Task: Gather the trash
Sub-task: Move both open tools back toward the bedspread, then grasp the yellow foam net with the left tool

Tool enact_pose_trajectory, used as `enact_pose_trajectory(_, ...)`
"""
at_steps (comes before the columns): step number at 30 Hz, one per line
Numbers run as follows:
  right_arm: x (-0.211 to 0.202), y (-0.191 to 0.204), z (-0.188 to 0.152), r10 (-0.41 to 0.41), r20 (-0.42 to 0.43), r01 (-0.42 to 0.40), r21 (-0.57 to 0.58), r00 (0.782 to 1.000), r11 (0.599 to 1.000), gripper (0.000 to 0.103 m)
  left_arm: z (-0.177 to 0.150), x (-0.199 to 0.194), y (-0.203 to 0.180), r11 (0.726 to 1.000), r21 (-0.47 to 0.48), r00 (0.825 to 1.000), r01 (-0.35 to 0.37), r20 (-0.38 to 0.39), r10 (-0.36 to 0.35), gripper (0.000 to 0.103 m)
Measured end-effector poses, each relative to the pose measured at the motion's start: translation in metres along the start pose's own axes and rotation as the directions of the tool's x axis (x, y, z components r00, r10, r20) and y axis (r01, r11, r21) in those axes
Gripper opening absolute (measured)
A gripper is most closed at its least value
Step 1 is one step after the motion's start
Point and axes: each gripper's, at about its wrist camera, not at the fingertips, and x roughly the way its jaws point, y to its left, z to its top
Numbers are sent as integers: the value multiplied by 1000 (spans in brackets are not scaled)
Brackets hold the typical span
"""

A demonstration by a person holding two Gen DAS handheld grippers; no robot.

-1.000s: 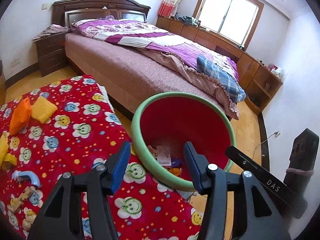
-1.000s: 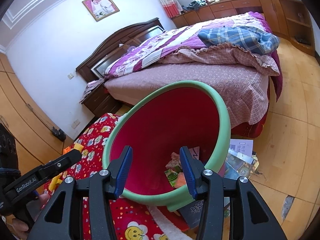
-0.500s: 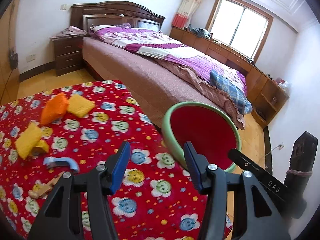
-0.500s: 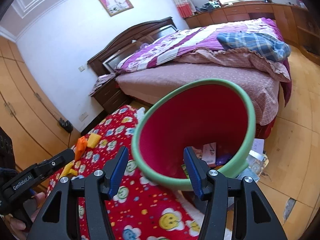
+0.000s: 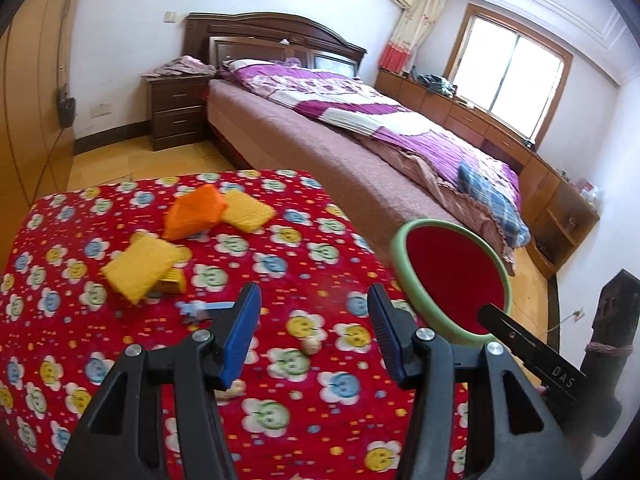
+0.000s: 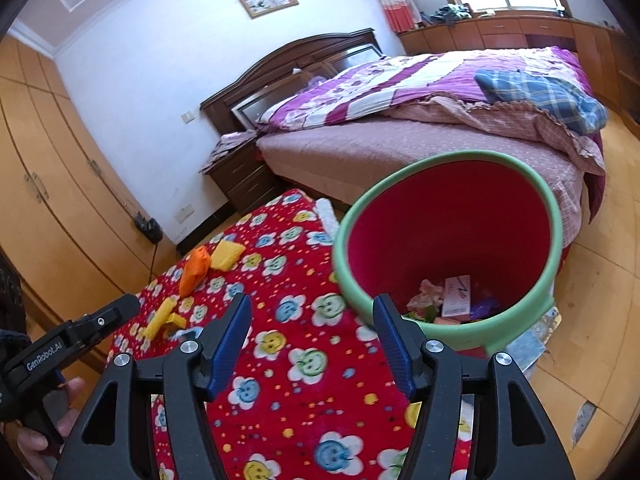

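Note:
A red bin with a green rim (image 6: pixel 516 332) stands tilted beside the red smiley-face cloth (image 6: pixel 320 412), with wrappers and paper (image 6: pixel 456 296) in its bottom. In the left wrist view the bin (image 5: pixel 398 248) is at the right. My left gripper (image 5: pixel 314 322) hangs open over the cloth, nothing between its fingers. Small beige scraps (image 5: pixel 311 345) lie just beyond it, and a blue piece (image 5: pixel 204 310) lies to its left. My right gripper (image 6: pixel 311 332) hovers over the cloth by the bin's near rim; its jaws are opening and empty.
An orange pouch (image 5: pixel 194 216) and yellow sponges (image 5: pixel 140 268) lie on the far part of the cloth. A bed (image 5: pixel 320 148) runs behind the bin, a nightstand (image 5: pixel 176 108) past it, wardrobes (image 6: pixel 48 184) at left. Papers (image 6: pixel 532 340) lie on the floor beside the bin.
Both views have swung left from the bin's inside toward the cloth, and the bin now sits further right. The right jaws have spread wider. The left jaws look unchanged.

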Motion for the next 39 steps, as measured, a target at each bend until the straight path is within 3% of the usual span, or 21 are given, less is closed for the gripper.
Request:
enact_pose_trajectory(6,17,11,-4,14,-20,-15,-17,1000,1000,69,5,-2,34,998,-31,998,-58,9,58,55)
enact_pose_trajectory(23,47,24,-13,3,-56,-4,-25,998,1000,70,18,18,121,973,-96,978,-210,-31,208,55)
enact_pose_trajectory(29,55,27,-15,4,-71,-6,-34,997,999,70,26,43,141,964,-107,969,-243,-77,235,56)
enact_pose_trajectory(39,65,24,-17,0,-93,-3,-33,996,999,70,27,98,167,937,-155,939,-315,-193,284,65)
